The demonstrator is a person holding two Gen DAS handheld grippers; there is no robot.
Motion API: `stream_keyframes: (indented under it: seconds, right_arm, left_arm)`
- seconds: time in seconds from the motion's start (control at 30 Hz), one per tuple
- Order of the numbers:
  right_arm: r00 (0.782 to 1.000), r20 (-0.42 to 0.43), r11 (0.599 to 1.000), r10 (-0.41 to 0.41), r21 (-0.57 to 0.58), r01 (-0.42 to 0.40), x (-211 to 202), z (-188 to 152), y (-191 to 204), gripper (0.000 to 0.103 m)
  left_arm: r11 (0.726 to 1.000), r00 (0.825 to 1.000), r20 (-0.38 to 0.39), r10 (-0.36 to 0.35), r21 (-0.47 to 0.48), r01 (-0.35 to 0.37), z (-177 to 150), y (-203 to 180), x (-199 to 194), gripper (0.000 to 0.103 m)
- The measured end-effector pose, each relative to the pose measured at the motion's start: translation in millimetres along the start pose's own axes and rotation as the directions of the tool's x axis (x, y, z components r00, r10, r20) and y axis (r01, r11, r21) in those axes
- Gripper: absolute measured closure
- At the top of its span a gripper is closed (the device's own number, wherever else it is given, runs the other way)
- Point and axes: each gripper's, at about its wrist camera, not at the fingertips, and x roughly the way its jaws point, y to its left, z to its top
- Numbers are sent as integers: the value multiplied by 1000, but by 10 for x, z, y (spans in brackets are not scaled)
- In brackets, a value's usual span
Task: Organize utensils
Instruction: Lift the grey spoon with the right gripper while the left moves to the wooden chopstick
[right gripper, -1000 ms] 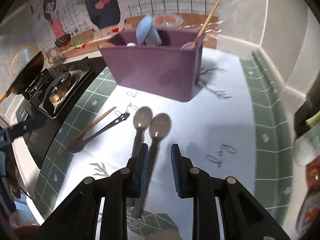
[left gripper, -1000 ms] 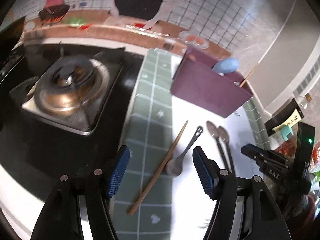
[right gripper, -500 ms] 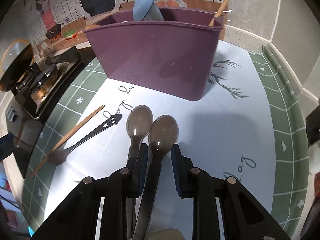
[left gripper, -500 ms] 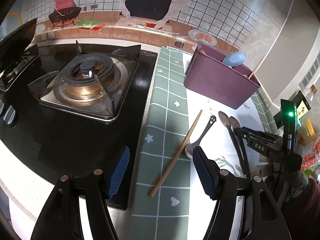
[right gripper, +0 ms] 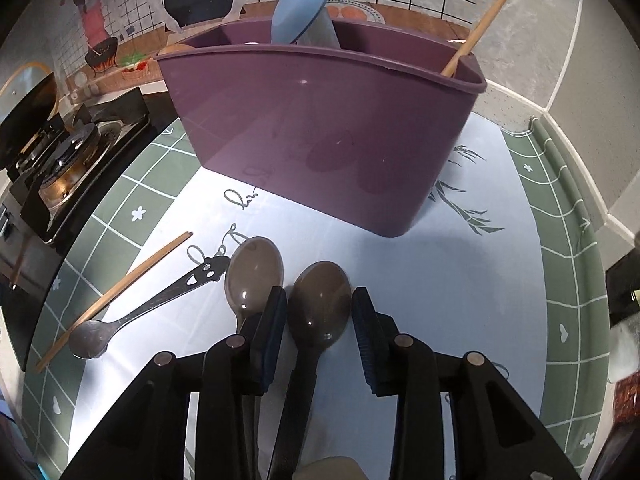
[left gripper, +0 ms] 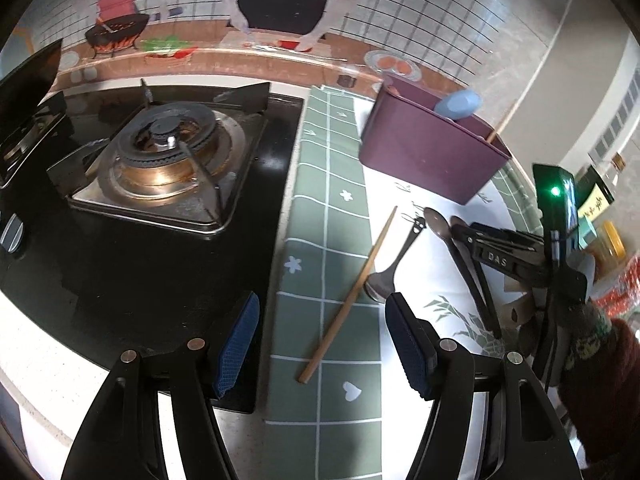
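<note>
Two dark brown plastic spoons lie side by side on the white mat. My right gripper (right gripper: 319,312) is low over them, its open fingers either side of the right spoon (right gripper: 319,304); the left spoon (right gripper: 253,272) lies just outside the left finger. A metal spoon (right gripper: 140,312) and a wooden chopstick (right gripper: 116,296) lie to the left. The purple utensil holder (right gripper: 320,136) stands behind, with a blue utensil (right gripper: 298,4) and a chopstick (right gripper: 478,28) in it. My left gripper (left gripper: 322,344) is open and empty above the chopstick (left gripper: 352,296) and metal spoon (left gripper: 394,268).
A gas stove (left gripper: 160,160) on a black hob is at the left. The green-and-white mat (left gripper: 328,208) covers the counter. Bottles and jars (left gripper: 600,216) stand at the far right. The wall runs behind the holder.
My right gripper has moved forward along the right brown spoon and its fingers have opened wider round the bowl. The left gripper has pulled back and up a little.
</note>
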Motion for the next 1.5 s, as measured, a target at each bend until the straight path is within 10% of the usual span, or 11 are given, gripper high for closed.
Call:
stream_keyframes:
  seconds: [0.83,1.2,1.5]
  right_arm:
    - [994,105,979,-24,206,2,-1197,-816,-737,73]
    - [995,97,974,-18,225,-4,-1191,-885,-783,73]
    - [995,100,980,-6,199,-14,-1192,-825,-685,73]
  left_arm:
    - [982,993,-113,-32,183,53,-7,-669,437,30]
    - [989,981,-195,22,147,7,46,-250,575,78]
    - [994,965,-259,-34,96,60,-10,-234,649,87]
